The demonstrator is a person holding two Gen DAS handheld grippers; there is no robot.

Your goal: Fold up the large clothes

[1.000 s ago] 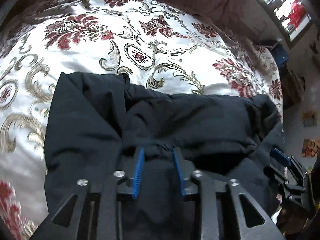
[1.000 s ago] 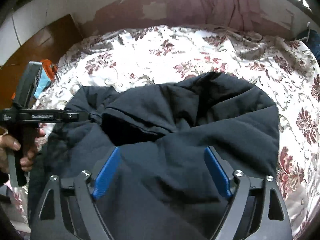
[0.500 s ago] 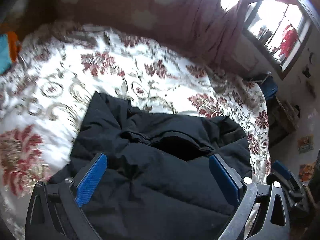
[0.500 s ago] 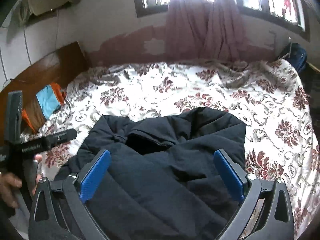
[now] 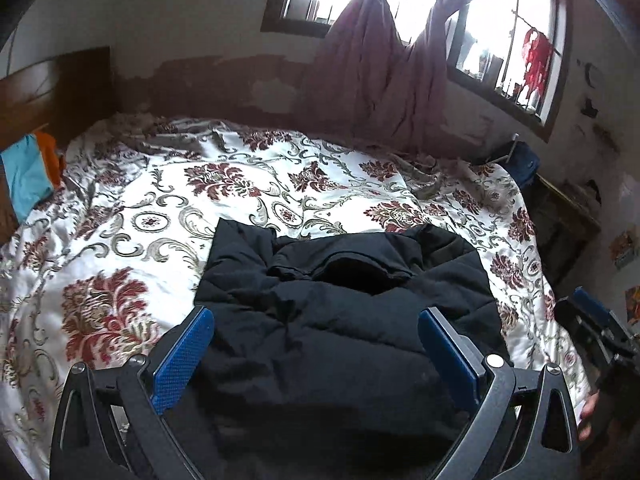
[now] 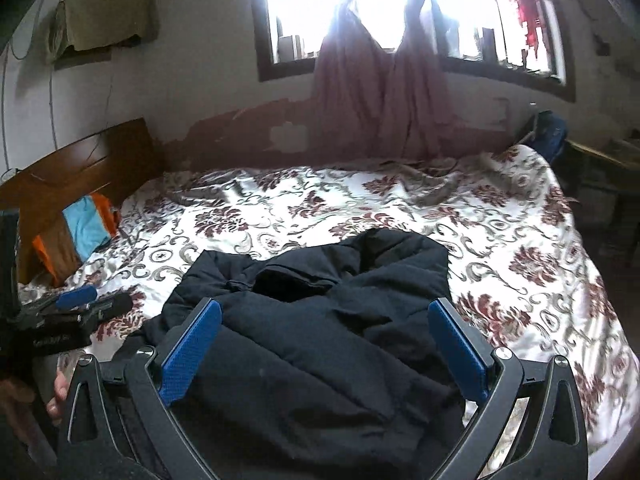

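A black padded jacket [image 5: 340, 320] lies folded in a thick bundle on the near part of the bed; it also shows in the right wrist view [image 6: 320, 320]. My left gripper [image 5: 316, 344] is open and empty, held above the jacket's near edge, apart from it. My right gripper [image 6: 324, 340] is open and empty too, above the same bundle. The left gripper shows at the left edge of the right wrist view [image 6: 76, 304]. The right gripper shows at the right edge of the left wrist view [image 5: 596, 316].
The bed has a white cover with red flowers [image 5: 160, 208]. A wooden headboard [image 6: 80, 168] with blue and orange cloth [image 6: 84, 228] is at the left. Windows with mauve curtains [image 6: 380, 100] stand behind. A dark table [image 5: 560, 216] is at the right.
My left gripper has opened and let go of the jacket. Both grippers have lifted and drawn back from the bundle, so more of the bed and the room shows.
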